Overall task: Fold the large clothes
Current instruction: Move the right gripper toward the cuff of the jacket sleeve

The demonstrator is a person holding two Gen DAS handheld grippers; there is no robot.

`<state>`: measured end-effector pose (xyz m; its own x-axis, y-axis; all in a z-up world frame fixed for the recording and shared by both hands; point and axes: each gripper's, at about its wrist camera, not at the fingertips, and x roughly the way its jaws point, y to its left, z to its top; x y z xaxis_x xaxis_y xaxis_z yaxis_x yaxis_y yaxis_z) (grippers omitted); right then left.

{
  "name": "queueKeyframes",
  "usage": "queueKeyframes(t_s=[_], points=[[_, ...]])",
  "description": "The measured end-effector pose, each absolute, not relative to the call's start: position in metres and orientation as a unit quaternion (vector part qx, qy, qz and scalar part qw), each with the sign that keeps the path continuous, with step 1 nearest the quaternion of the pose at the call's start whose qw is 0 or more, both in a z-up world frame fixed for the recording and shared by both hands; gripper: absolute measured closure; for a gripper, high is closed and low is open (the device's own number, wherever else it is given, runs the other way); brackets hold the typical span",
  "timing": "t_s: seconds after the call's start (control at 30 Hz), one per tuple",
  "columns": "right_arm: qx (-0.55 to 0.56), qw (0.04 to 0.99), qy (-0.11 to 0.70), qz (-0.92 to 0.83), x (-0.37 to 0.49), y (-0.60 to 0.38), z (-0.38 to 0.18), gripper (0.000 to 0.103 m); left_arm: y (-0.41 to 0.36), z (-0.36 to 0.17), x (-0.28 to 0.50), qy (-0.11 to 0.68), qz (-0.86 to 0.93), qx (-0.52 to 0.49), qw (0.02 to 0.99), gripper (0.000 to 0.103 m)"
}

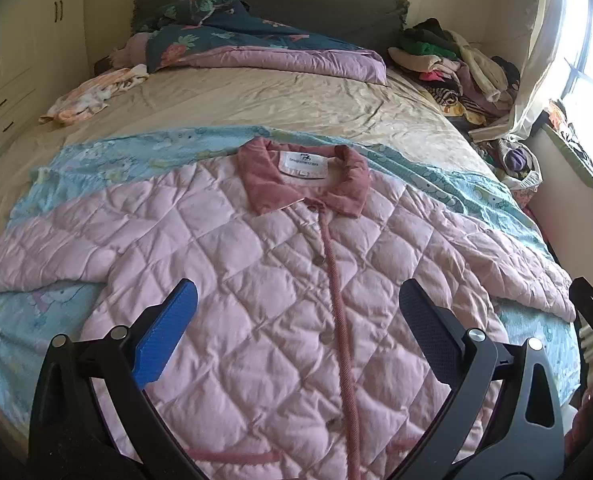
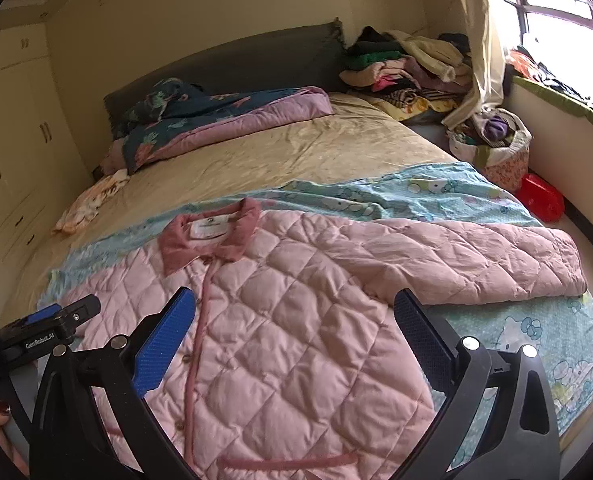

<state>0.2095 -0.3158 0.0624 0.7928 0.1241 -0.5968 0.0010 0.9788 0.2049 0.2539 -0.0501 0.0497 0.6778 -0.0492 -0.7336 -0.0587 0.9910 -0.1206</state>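
A pink quilted jacket [image 1: 256, 272] lies flat and face up on a light blue cartoon sheet [image 1: 108, 160], buttoned, with its darker pink collar [image 1: 304, 176] toward the headboard and both sleeves spread out. My left gripper [image 1: 296, 312] hovers open above the jacket's lower front, nothing between its fingers. In the right wrist view the same jacket [image 2: 296, 312] fills the foreground, its right sleeve [image 2: 476, 256] reaching toward the bed edge. My right gripper [image 2: 294, 316] hangs open over the lower front. The left gripper's body [image 2: 52, 328] shows at the left edge, held by a hand.
The bed's beige sheet [image 1: 256, 100] stretches behind, with a floral quilt [image 1: 236, 40] at the headboard and a small patterned garment [image 1: 92, 96] at the left. A pile of clothes [image 2: 408, 68] sits at the far right corner, a full basket [image 2: 496, 144] and red object [image 2: 540, 196] beside the bed.
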Motion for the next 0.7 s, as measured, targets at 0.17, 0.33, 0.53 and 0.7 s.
queueKeyframes(t_s=[0.17,0.33,0.53,0.7], points=[[0.108,0.939,0.327,0.008,0.225,-0.335,0.055,0.004,-0.060,0.046,0.274,0.406,-0.003,-0.067,0.911,0.008],[0.117,0.936,0.331,-0.020,0.238,-0.359,0.046,0.004,-0.067,0.039,0.292,0.414,-0.011,-0.072,0.907,0.008],[0.144,0.931,0.332,-0.050,0.245,-0.393,0.032,0.004,-0.073,0.028,0.308,0.412,-0.011,-0.084,0.907,0.008],[0.163,0.921,0.343,-0.089,0.253,-0.426,0.014,0.004,-0.081,0.014,0.322,0.421,-0.009,-0.082,0.903,0.008]])
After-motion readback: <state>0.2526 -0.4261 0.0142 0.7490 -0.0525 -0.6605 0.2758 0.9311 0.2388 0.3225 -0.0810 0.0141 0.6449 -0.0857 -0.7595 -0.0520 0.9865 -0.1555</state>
